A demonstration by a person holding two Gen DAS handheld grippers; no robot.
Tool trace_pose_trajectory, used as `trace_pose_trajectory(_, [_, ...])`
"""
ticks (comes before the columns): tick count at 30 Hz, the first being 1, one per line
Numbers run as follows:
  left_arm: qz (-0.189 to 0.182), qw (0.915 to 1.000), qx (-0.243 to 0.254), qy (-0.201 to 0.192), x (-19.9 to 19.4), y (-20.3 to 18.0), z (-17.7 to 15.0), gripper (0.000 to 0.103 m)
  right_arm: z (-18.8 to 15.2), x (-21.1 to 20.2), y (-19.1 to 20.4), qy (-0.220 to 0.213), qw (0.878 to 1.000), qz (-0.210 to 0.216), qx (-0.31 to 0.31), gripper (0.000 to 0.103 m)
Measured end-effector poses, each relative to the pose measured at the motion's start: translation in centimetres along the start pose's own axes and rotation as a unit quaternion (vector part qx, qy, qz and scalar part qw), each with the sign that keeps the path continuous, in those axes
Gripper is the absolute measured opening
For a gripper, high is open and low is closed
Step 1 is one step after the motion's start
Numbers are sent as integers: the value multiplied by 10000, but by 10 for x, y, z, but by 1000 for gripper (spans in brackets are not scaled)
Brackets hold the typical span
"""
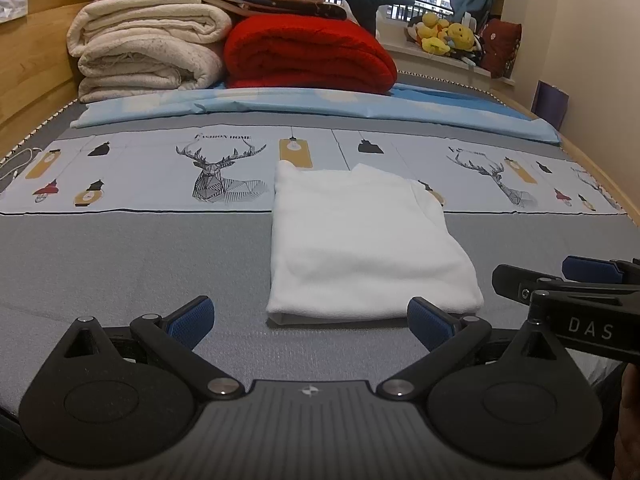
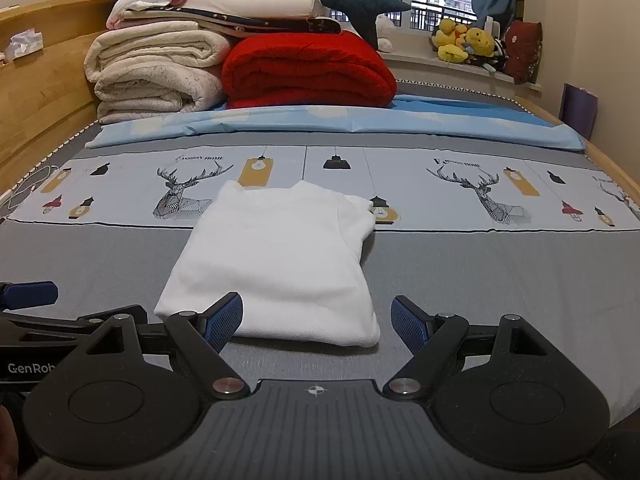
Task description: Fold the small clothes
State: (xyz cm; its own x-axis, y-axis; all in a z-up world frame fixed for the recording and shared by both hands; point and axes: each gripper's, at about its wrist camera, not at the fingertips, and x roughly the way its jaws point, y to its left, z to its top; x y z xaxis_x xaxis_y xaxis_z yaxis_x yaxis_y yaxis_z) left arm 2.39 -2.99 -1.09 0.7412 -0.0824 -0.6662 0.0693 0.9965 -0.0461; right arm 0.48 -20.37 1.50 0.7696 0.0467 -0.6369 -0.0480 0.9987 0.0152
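Observation:
A small white garment (image 1: 360, 240) lies folded into a neat rectangle on the grey bed cover; in the right wrist view the same white garment (image 2: 280, 256) sits just ahead. My left gripper (image 1: 310, 322) is open near the garment's front edge, nothing between its blue pads. My right gripper (image 2: 316, 322) is open too, straddling the garment's near right corner without holding it. The right gripper (image 1: 580, 280) shows at the far right of the left wrist view, and the left gripper's blue pad (image 2: 28, 294) at the left edge of the right wrist view.
Folded cream blankets (image 1: 148, 48) and a red blanket (image 1: 308, 56) are stacked at the bed's far end. A printed deer sheet (image 1: 224, 172) and a blue sheet (image 1: 320, 108) lie across the bed. Wooden bed frame (image 1: 32, 64) on the left, plush toys (image 1: 444, 34) on the windowsill.

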Motion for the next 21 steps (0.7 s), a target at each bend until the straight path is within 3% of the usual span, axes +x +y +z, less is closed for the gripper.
trace_pose_trajectory(21, [-68,9999,-33,95,4,0,-4,103,-1,1,-3,84,10000,-19,-8,82])
